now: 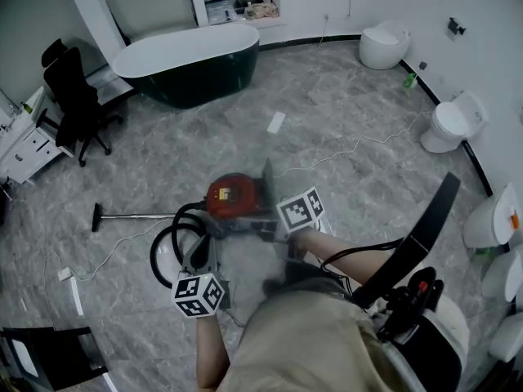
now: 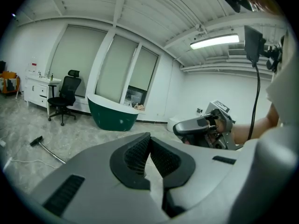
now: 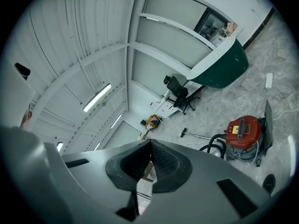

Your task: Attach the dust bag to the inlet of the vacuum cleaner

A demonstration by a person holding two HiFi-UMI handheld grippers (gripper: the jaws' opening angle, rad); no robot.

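Note:
A red vacuum cleaner (image 1: 234,195) stands on the floor just beyond both grippers, with its grey lid (image 1: 266,175) tilted up on the right side. It also shows in the right gripper view, where the vacuum cleaner (image 3: 243,130) sits low at the right. My left gripper (image 1: 201,251) is near the black hose (image 1: 173,237); its jaws (image 2: 149,137) are shut and hold nothing. My right gripper (image 1: 260,229) hovers by the vacuum's near side, and its jaws (image 3: 150,142) are shut and empty. I cannot make out a dust bag for certain.
A small white flat object (image 1: 276,122) lies on the floor beyond the vacuum. The wand (image 1: 133,215) lies to the left, and a white cable (image 1: 359,141) runs right. A green bathtub (image 1: 189,64), an office chair (image 1: 78,100) and toilets (image 1: 448,125) ring the room.

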